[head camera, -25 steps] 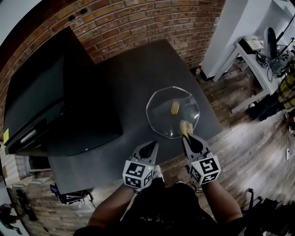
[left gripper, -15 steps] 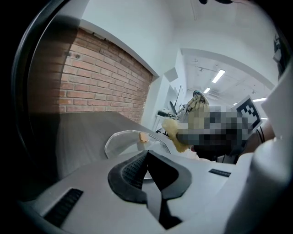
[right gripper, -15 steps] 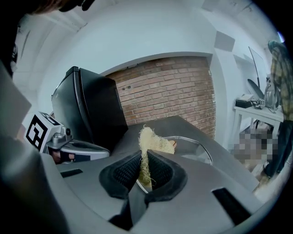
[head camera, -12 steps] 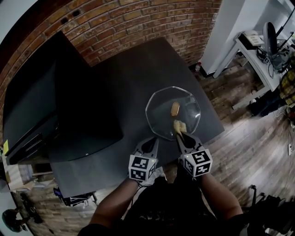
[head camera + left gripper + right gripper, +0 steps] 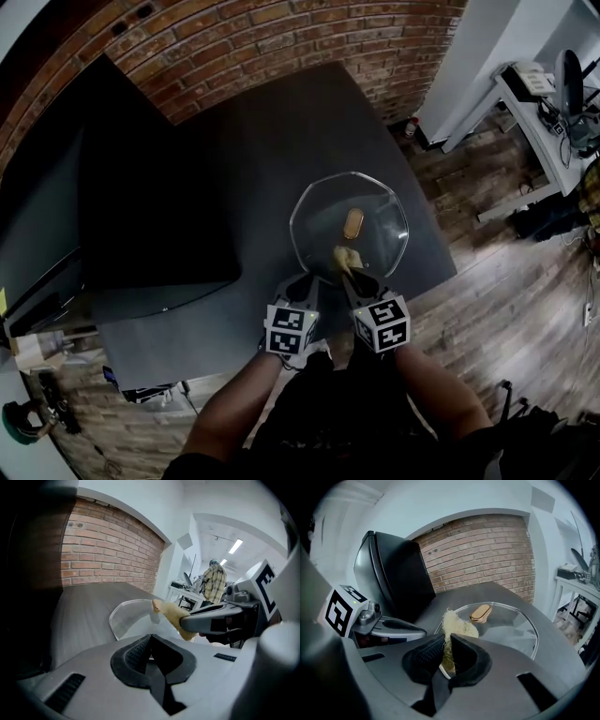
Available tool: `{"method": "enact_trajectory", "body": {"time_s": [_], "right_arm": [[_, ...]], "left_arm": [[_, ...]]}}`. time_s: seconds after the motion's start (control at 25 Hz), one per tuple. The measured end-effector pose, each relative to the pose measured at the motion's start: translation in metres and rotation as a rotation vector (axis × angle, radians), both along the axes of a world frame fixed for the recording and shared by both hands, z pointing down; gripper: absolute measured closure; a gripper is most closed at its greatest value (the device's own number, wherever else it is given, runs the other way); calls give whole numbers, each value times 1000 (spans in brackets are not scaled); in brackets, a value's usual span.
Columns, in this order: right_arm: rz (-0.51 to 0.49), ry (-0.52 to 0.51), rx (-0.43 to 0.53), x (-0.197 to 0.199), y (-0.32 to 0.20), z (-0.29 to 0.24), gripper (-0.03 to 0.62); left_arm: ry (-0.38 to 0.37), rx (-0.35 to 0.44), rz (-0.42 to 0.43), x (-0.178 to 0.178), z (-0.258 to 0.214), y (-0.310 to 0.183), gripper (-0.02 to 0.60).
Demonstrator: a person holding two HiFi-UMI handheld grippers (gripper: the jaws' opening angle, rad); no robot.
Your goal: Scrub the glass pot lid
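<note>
A big black box (image 5: 141, 187) is parked on the left of the dark table (image 5: 281, 122). Next over, the left gripper (image 5: 301, 283) is clamped on the near rim of the glass pot lid (image 5: 380, 225), which is laid flat by the table's right edge, gold knob (image 5: 353, 223) up. Further right, a pale fibrous scrubber (image 5: 345, 255) is squeezed in the right gripper (image 5: 356, 277) and held on the glass just beside the knob.
</note>
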State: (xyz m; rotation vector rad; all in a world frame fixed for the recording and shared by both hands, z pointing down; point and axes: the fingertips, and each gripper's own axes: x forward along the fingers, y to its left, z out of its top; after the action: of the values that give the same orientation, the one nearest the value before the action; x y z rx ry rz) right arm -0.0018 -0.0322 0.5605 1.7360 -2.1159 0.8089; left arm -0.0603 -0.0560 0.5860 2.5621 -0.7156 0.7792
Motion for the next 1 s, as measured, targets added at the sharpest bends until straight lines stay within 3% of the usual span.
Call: {"method": "enact_trajectory", "body": {"time_s": [0.4, 1.0], "right_arm": [[-78, 0, -79, -17, -6, 39, 548], [-149, -23, -117, -14, -4, 49, 548]], "left_arm": [[-86, -83, -33, 7, 45, -5, 549], [-138, -78, -42, 9, 51, -3, 551]]}}
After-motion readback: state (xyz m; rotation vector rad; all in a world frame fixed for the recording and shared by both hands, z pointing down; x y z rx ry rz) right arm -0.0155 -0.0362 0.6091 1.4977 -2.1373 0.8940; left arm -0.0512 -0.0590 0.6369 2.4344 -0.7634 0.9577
